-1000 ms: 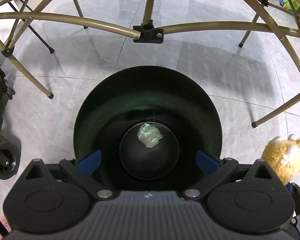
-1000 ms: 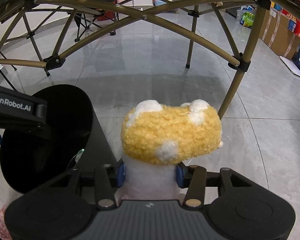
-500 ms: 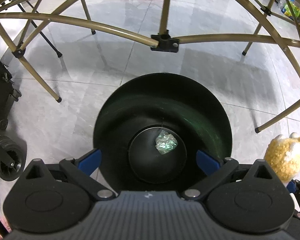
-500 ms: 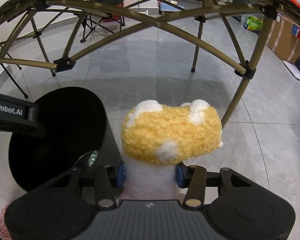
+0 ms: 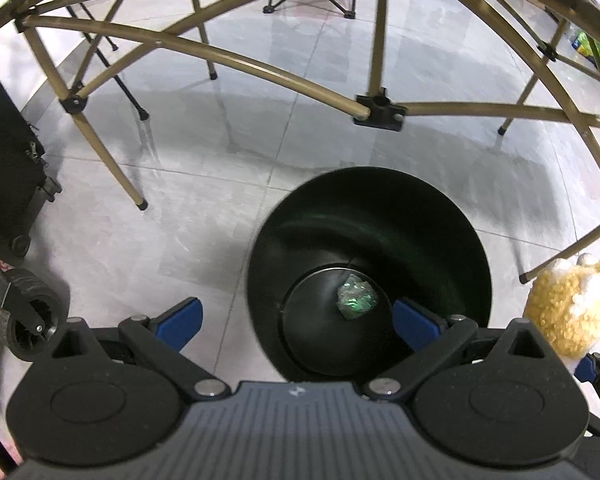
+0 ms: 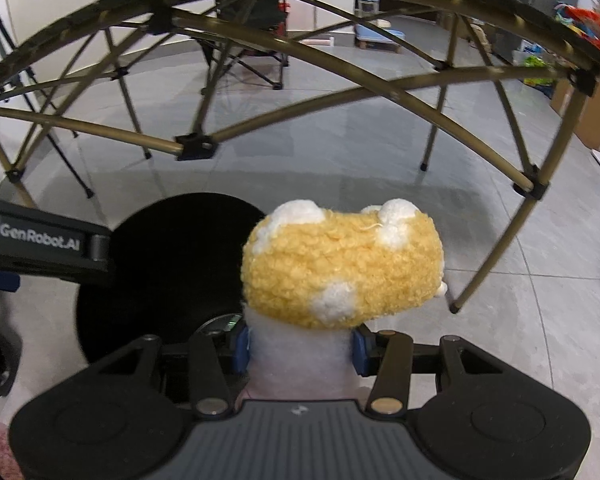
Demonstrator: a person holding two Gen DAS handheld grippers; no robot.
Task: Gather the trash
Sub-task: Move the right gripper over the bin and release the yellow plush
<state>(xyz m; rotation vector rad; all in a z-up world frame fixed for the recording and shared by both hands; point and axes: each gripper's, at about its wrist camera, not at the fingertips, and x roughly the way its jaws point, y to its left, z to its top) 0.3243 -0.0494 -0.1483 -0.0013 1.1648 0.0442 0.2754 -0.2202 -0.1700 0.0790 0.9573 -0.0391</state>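
Since a second ago the left gripper (image 5: 296,320) is sliding left of the bin (image 5: 452,216), so the bin's mouth is now sitting right of centre in the left wrist view instead of straight ahead. Its blue fingers (image 5: 180,320) are standing wide apart, holding nothing; one is hanging over the floor (image 5: 140,248) left of the bin, the other over the bin's near rim.

The crumpled wrapper (image 5: 356,294) is lying on the bottom of the bin, slightly right of the middle of the round base. Its colour is reading as pale green and silvery, though glare is making the material hard to tell.

The right gripper (image 6: 300,346) is clamping a plush toy (image 6: 340,268) by its white lower part, fingers pressed against both sides. The toy's yellow top with white patches is standing upright above the fingers, just right of the bin (image 6: 164,264) and outside it. In the left wrist view the same toy (image 5: 568,308) is showing right of the bin.

A folding frame (image 5: 260,68) of tan tubes is arching over the floor beyond the bin. A black wheel (image 5: 32,316) is resting on the floor well left of the bin.
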